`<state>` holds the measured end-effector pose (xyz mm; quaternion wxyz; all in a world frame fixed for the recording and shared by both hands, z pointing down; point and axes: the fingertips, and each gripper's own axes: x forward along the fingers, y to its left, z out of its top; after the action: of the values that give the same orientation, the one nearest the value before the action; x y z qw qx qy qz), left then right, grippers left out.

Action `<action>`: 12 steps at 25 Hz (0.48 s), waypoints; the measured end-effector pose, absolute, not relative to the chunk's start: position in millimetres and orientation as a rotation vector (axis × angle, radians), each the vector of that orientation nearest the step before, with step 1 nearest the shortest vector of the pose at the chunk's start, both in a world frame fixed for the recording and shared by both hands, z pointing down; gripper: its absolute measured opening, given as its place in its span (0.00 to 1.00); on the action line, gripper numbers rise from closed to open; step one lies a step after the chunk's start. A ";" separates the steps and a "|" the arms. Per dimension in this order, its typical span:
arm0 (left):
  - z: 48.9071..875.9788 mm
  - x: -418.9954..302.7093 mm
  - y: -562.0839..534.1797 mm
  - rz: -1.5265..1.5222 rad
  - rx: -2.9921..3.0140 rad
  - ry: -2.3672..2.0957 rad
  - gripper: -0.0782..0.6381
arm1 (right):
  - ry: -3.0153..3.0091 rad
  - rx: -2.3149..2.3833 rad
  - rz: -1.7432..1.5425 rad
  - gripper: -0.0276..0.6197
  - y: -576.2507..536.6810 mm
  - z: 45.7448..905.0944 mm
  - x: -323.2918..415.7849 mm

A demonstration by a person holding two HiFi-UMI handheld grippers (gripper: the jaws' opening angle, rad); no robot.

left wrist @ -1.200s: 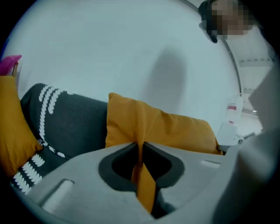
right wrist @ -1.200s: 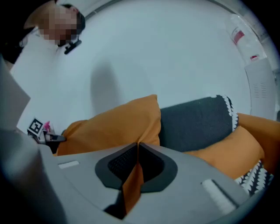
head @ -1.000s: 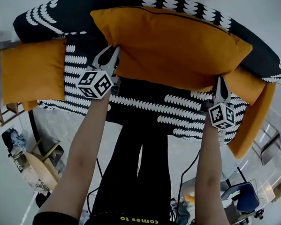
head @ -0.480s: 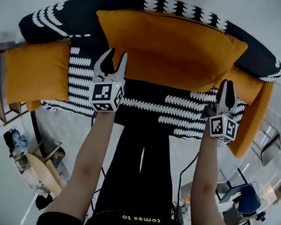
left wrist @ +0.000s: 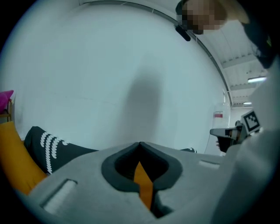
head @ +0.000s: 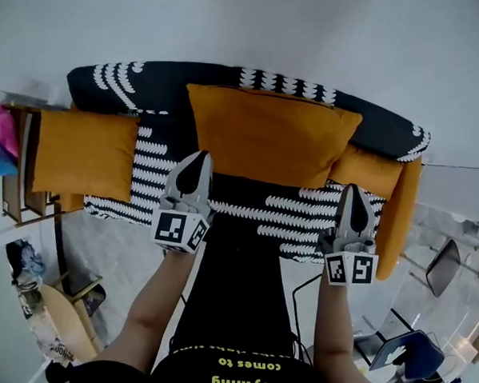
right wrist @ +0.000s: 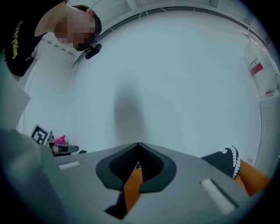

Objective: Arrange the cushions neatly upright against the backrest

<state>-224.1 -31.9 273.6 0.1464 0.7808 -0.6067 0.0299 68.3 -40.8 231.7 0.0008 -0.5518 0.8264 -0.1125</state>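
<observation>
Three orange cushions sit on the black-and-white sofa point(head: 141, 81). The middle cushion point(head: 270, 136) stands upright against the backrest point(head: 289, 85). The left cushion point(head: 83, 154) is at the sofa's left end. The right cushion point(head: 367, 168) slumps at the right end, possibly folded over the armrest, though the picture is too warped there to be sure. In front of the seat point(head: 247, 197), clear of every cushion, the left gripper point(head: 200, 156) and right gripper point(head: 353, 189) have just been closing. Their jaws now meet, clenched on nothing.
</observation>
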 end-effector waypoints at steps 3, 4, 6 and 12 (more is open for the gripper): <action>230.7 -217.1 -21.7 0.075 2.273 -1.743 0.11 | 2.645 -1.670 -0.310 0.06 -29.9 192.2 55.3; 218.1 -213.8 -18.8 0.080 2.290 -1.741 0.11 | 2.655 -1.657 -0.294 0.06 -26.7 180.1 53.2; 195.9 -208.4 -15.8 0.072 2.319 -1.745 0.11 | 2.673 -1.628 -0.249 0.06 -23.8 156.1 50.6; 153.5 -196.4 5.9 0.035 2.319 -1.733 0.11 | 2.656 -1.608 -0.222 0.06 -15.7 110.0 59.1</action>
<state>-196.4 5.9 153.5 0.1230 0.7948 -0.5942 0.0121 59.1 -15.7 110.0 0.0145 -0.5165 0.8532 -0.0713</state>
